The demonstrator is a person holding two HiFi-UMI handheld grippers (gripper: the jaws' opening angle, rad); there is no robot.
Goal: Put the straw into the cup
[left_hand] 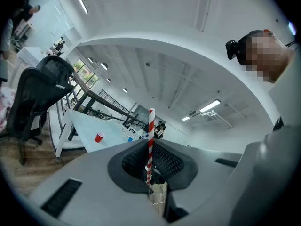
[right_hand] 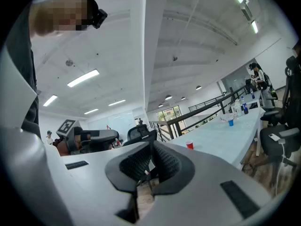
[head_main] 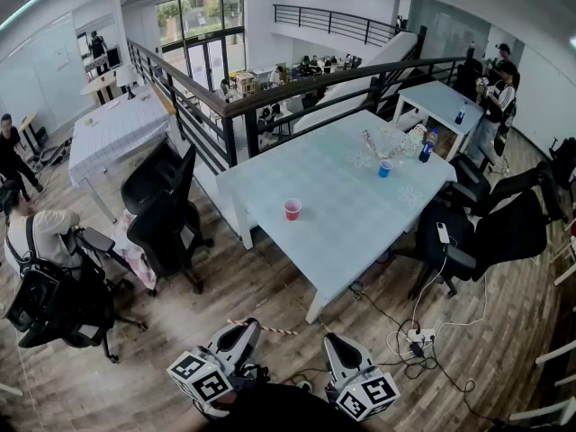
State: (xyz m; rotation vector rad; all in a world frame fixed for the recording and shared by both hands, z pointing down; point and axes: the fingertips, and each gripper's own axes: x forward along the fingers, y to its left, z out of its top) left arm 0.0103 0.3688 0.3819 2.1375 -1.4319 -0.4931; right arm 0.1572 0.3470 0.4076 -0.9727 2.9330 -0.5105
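A red-and-white striped straw (left_hand: pixel 150 140) stands upright between the jaws of my left gripper (left_hand: pixel 149 173), which is shut on it. In the head view the same straw (head_main: pixel 268 329) lies crosswise at the tip of the left gripper (head_main: pixel 245 331), low in the frame. The red cup (head_main: pixel 292 209) stands upright on the pale blue table (head_main: pixel 342 232), well ahead of both grippers; it shows small in the left gripper view (left_hand: pixel 99 137) and the right gripper view (right_hand: pixel 189 145). My right gripper (right_hand: pixel 150 166) is shut with nothing in it, beside the left one (head_main: pixel 336 342).
A small blue cup (head_main: pixel 384 168), bottles (head_main: pixel 426 147) and clutter stand at the table's far end. Black office chairs (head_main: pixel 162 214) are left of the table, others (head_main: pixel 486 232) right. Cables and a power strip (head_main: pixel 416 338) lie on the wooden floor. People stand at both sides.
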